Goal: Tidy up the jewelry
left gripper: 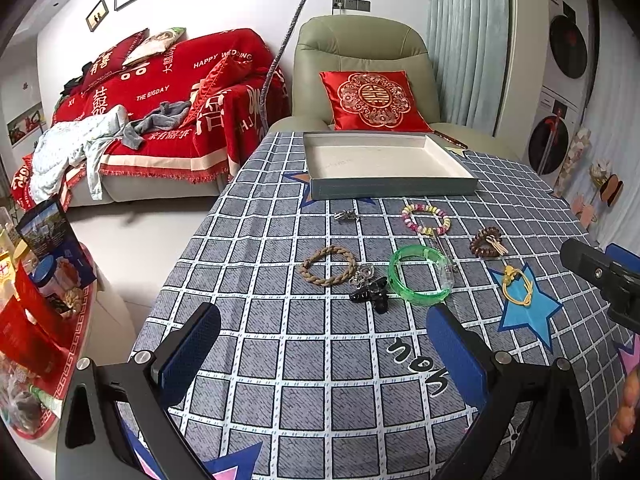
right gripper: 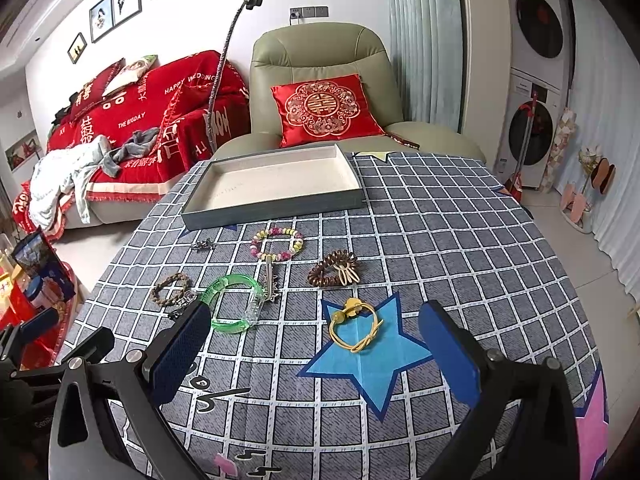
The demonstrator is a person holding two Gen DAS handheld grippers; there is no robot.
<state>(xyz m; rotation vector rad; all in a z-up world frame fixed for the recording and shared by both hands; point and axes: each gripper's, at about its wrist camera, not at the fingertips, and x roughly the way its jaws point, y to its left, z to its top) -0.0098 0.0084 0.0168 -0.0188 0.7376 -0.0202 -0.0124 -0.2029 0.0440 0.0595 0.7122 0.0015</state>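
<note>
Jewelry lies loose on the checked tablecloth: a green bangle, a braided rope bracelet, a black hair clip, a pastel bead bracelet, a brown coil hair tie, a yellow cord bracelet and a small metal piece. An empty grey tray stands behind them. My left gripper is open and empty, short of the clip. My right gripper is open and empty, just short of the yellow bracelet.
A green armchair with a red cushion stands behind the table. A red-covered sofa is at the left. A red side table with boxes stands at the table's left. Washing machines are at the right.
</note>
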